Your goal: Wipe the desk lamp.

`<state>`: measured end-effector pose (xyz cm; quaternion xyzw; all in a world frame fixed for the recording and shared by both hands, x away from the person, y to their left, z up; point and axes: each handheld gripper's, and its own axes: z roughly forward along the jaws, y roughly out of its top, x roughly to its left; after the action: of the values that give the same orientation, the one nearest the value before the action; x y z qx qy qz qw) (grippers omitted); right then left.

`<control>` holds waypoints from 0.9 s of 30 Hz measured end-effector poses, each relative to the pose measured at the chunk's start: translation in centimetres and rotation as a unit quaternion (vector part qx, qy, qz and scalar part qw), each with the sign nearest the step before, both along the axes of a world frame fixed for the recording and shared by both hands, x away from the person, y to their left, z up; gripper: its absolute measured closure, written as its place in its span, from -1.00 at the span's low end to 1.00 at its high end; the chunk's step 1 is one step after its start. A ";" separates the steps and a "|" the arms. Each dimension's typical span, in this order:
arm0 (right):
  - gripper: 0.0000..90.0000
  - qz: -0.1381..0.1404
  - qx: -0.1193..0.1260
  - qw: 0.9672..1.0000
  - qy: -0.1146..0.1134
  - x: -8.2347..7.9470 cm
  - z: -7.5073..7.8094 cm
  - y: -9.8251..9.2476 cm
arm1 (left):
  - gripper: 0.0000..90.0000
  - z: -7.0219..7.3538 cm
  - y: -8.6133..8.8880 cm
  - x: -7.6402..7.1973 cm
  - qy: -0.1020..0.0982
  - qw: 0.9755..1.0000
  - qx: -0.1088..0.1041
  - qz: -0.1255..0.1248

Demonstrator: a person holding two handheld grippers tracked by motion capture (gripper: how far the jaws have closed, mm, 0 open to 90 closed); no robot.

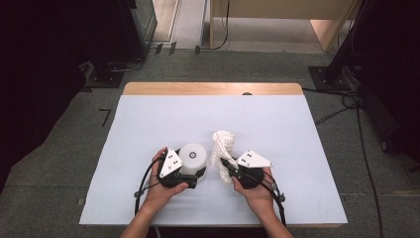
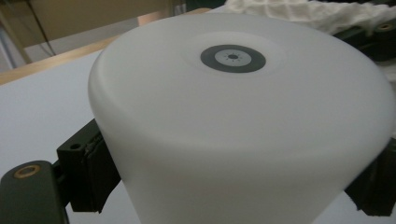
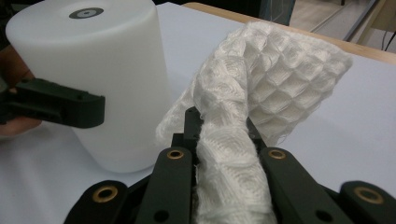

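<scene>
Near the desk's front edge, the left tongs (image 1: 190, 176) clamp the white cylindrical container (image 1: 192, 157) upright. The right tongs (image 3: 223, 140) grip a white waffle-weave cloth (image 3: 261, 88) just beside it. To wipe well, keep the container steady and press the cloth against its wall.

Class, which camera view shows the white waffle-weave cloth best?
The right gripper view: the cloth fills it, weave sharp, pinched between the jaws. The high view shows it small beside the white cylinder; the left gripper view catches an edge.
</scene>
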<state>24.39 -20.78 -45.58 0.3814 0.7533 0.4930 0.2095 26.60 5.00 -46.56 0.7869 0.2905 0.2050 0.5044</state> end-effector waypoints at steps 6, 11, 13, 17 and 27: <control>0.79 -0.003 0.000 1.000 -0.002 0.1 -0.1 -0.1 | -0.84 0.0 0.5 -0.1 -0.004 1.000 -0.010 0.021; 0.76 -0.008 -0.005 1.000 0.003 0.4 -0.4 -0.4 | -0.85 0.5 0.4 -0.6 -0.006 0.999 -0.020 0.044; 0.73 -0.013 -0.006 1.000 0.003 0.5 -0.4 -0.5 | -0.86 0.6 0.2 -1.0 -0.006 0.998 -0.025 0.060; 0.72 -0.021 -0.010 1.000 0.001 0.7 -0.6 -0.6 | -0.94 0.5 -1.4 -1.9 -0.019 0.993 -0.007 0.118; 0.72 -0.044 -0.027 0.999 -0.003 0.8 -0.8 -0.7 | -0.83 -0.1 -2.6 -2.1 0.016 0.982 0.000 0.190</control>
<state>25.17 -21.44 -46.41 0.4066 0.7482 0.4642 0.2438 24.52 2.38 -46.68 0.7207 0.4427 0.2843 0.4515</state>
